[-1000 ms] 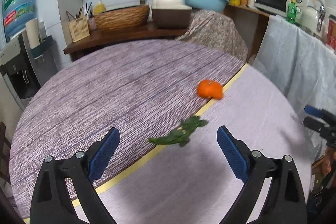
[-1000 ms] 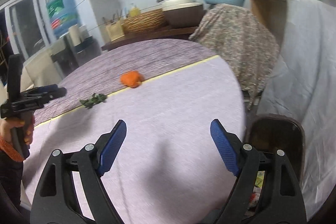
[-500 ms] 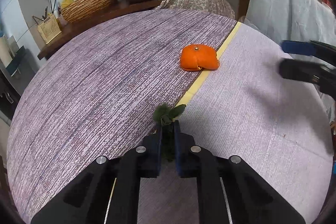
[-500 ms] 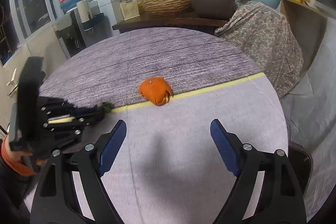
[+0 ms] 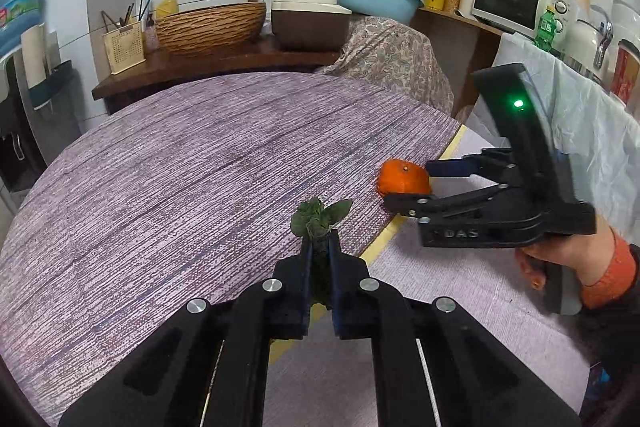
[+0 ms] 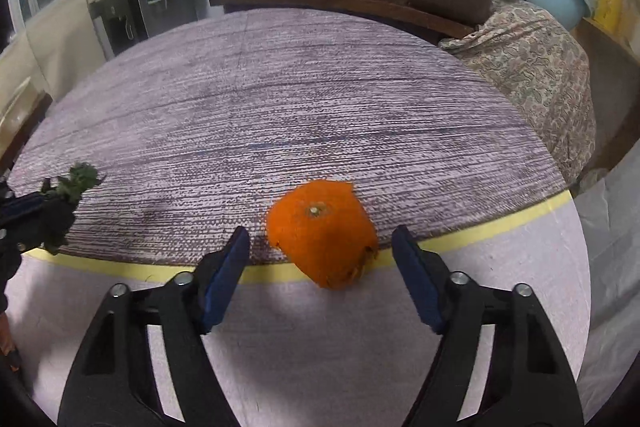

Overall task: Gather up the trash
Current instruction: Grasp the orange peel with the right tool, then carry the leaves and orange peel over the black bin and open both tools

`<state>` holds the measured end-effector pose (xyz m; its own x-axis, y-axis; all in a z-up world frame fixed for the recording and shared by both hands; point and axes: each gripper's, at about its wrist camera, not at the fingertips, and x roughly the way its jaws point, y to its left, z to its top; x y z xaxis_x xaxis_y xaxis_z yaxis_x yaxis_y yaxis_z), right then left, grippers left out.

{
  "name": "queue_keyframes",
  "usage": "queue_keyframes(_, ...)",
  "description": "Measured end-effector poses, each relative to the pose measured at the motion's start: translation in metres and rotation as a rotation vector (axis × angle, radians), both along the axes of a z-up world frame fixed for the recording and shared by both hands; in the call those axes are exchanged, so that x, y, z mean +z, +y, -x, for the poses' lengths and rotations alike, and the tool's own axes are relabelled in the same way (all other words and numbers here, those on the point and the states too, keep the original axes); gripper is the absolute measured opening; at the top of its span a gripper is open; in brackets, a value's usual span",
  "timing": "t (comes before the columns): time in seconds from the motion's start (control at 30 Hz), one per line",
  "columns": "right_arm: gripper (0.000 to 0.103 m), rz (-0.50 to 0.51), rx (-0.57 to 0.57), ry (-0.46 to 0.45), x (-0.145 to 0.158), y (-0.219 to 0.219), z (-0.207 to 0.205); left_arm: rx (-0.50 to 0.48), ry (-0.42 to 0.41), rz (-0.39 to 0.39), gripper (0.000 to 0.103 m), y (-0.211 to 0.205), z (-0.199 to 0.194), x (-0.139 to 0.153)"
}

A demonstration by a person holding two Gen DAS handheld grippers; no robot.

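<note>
A: Room, table?
B: Kitchen; round table (image 5: 160, 167) w/ purple woven cloth, yellow tape line (image 6: 500, 227) across it, paler half near us. Far half bare, chair w/ floral cover (image 6: 536, 67) past the far-right rim.
A: R gripper?
B: Right gripper (image 6: 320, 255) jaws wide apart, orange peel (image 6: 322, 247) between them on the tape, not gripped.
A: L?
B: Left gripper (image 5: 319, 251) clamped on green leaf scrap (image 5: 316, 219), tips sticking out beyond jaws.

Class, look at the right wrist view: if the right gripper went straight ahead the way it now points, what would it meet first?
The orange peel. It lies on the table directly ahead of the right gripper, between its open jaws and seemingly close, though the fisheye makes depth uncertain.
</note>
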<state>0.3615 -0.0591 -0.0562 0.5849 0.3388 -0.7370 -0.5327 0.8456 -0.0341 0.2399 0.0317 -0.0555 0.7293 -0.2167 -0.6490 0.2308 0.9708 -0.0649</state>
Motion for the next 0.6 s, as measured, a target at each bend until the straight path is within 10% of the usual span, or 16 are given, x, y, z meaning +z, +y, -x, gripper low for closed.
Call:
queue_keyframes(0.23,0.026,0.036,-0.004,-0.033,0.002,0.003,0.009,-0.018,-0.026,-0.011,0.008,-0.004,0.006,0.001)
queue_keyframes(0.6,0.024,-0.208,0.027,-0.164,0.045,-0.091,0.126,-0.03,0.009,0.021,0.008,-0.024,0.003,-0.005)
